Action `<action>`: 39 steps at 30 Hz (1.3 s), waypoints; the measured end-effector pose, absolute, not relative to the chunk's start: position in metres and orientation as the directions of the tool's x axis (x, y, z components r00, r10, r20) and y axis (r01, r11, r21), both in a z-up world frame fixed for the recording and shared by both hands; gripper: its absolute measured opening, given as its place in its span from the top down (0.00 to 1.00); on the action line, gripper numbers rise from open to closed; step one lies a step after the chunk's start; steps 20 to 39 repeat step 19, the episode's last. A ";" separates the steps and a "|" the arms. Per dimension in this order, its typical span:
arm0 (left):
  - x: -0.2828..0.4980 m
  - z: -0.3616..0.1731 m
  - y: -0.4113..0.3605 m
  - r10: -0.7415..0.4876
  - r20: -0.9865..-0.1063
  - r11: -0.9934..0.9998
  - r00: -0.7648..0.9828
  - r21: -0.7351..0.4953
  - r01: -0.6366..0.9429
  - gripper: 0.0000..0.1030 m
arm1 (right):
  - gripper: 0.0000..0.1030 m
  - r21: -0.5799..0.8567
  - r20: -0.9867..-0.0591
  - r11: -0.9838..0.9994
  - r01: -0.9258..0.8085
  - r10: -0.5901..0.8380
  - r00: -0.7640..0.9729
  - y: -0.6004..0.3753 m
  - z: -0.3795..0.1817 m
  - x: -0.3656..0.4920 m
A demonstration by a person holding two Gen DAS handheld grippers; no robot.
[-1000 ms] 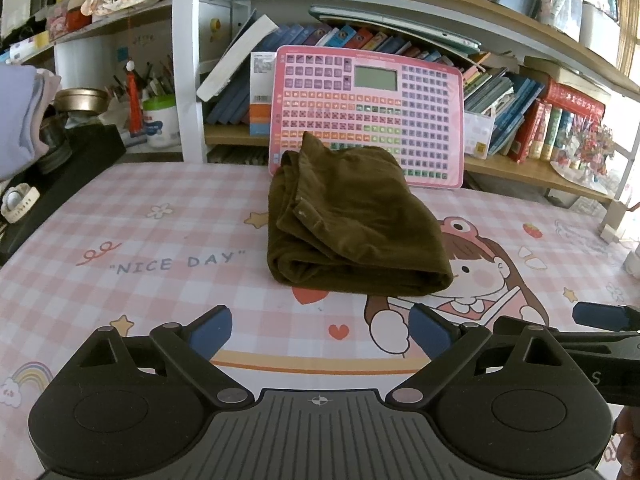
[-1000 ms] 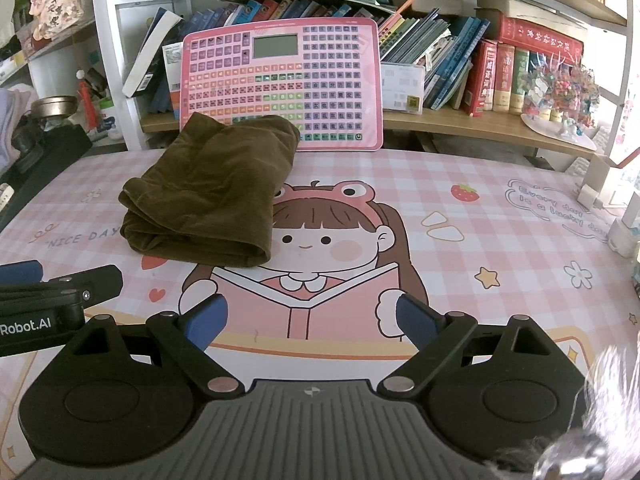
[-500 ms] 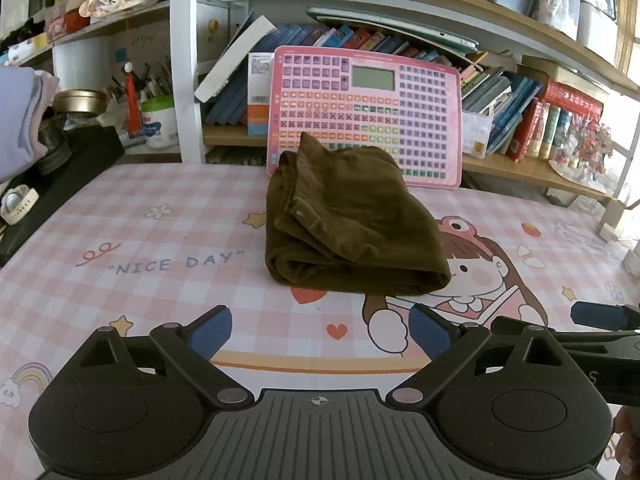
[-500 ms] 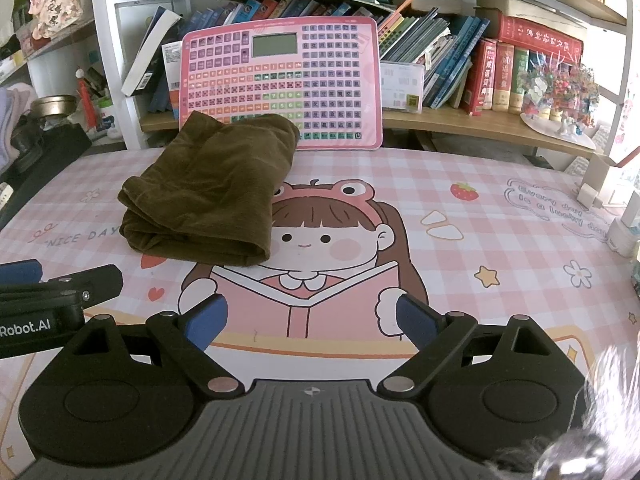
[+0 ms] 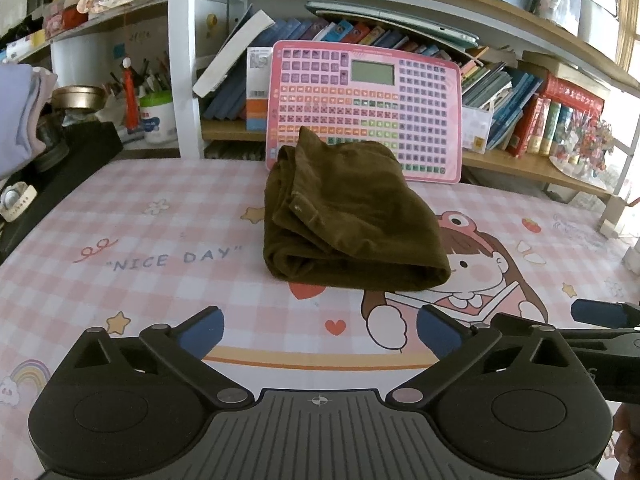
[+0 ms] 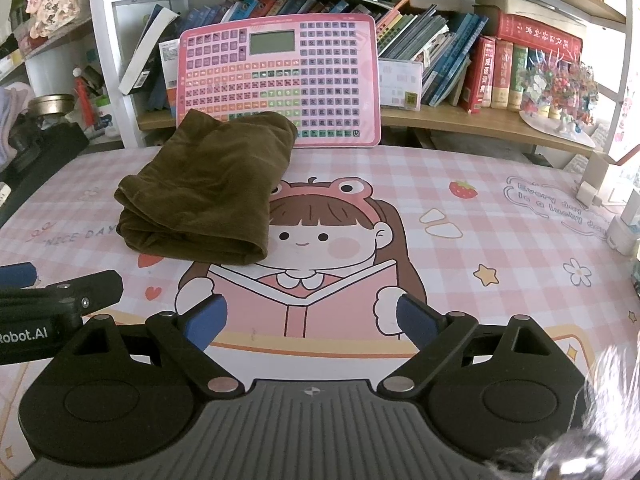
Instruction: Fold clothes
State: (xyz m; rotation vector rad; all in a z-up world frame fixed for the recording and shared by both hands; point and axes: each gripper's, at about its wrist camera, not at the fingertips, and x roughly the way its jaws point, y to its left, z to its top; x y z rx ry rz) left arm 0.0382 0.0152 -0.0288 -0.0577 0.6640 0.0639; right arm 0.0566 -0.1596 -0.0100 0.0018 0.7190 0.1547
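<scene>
A dark olive-brown garment (image 5: 352, 216) lies folded into a thick bundle on the pink checked table mat (image 5: 160, 272), just in front of the shelf. My left gripper (image 5: 320, 332) hovers short of its near edge; its jaws are opening and nothing is between them. In the right wrist view the garment (image 6: 208, 196) sits to the upper left, while my right gripper (image 6: 310, 323) stands open and empty over the cartoon girl print on the mat (image 6: 480, 220). Each gripper shows at the edge of the other's view.
A pink keypad board (image 5: 364, 108) leans on the bookshelf right behind the garment. A black box (image 5: 60, 168) and pale purple cloth (image 5: 16, 116) sit at the far left. Small white items (image 6: 624, 232) crowd the right table edge.
The left gripper's blue pads stand slightly further apart than before. The garment and the right gripper have not moved.
</scene>
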 end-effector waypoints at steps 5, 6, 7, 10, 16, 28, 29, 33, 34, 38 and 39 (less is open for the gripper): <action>0.036 -0.029 0.015 0.039 -0.606 0.997 0.795 -0.034 -0.076 0.00 | 0.11 0.056 -0.657 0.989 -0.141 0.142 0.741 -0.160 -0.010 0.057; 0.036 -0.029 0.014 0.040 -0.604 0.997 0.796 -0.034 -0.076 0.00 | 0.11 0.055 -0.657 0.989 -0.141 0.142 0.741 -0.160 -0.010 0.057; 0.036 -0.029 0.014 0.041 -0.603 0.997 0.797 -0.032 -0.075 0.00 | 0.11 0.055 -0.657 0.989 -0.140 0.142 0.741 -0.160 -0.010 0.057; 0.036 -0.029 0.014 0.042 -0.602 0.997 0.797 -0.030 -0.075 0.00 | 0.11 0.055 -0.658 0.989 -0.139 0.141 0.740 -0.160 -0.010 0.057; 0.036 -0.029 0.013 0.039 -0.602 0.997 0.798 -0.031 -0.072 0.00 | 0.11 0.055 -0.660 0.989 -0.138 0.140 0.739 -0.160 -0.010 0.057; 0.037 -0.030 0.013 0.046 -0.609 0.996 0.792 -0.028 -0.080 0.00 | 0.11 0.054 -0.660 0.989 -0.137 0.138 0.738 -0.160 -0.011 0.057; 0.037 -0.030 0.013 0.046 -0.609 0.996 0.792 -0.028 -0.080 0.00 | 0.11 0.054 -0.660 0.989 -0.137 0.138 0.738 -0.160 -0.011 0.057; 0.037 -0.030 0.013 0.046 -0.609 0.996 0.792 -0.028 -0.080 0.00 | 0.11 0.054 -0.660 0.989 -0.137 0.138 0.738 -0.160 -0.011 0.057; 0.037 -0.030 0.013 0.046 -0.609 0.996 0.792 -0.028 -0.080 0.00 | 0.11 0.054 -0.660 0.989 -0.137 0.138 0.738 -0.160 -0.011 0.057; 0.037 -0.030 0.013 0.046 -0.609 0.996 0.792 -0.028 -0.080 0.00 | 0.11 0.054 -0.660 0.989 -0.137 0.138 0.738 -0.160 -0.011 0.057; 0.037 -0.030 0.013 0.046 -0.609 0.996 0.792 -0.028 -0.080 0.00 | 0.11 0.054 -0.660 0.989 -0.137 0.138 0.738 -0.160 -0.011 0.057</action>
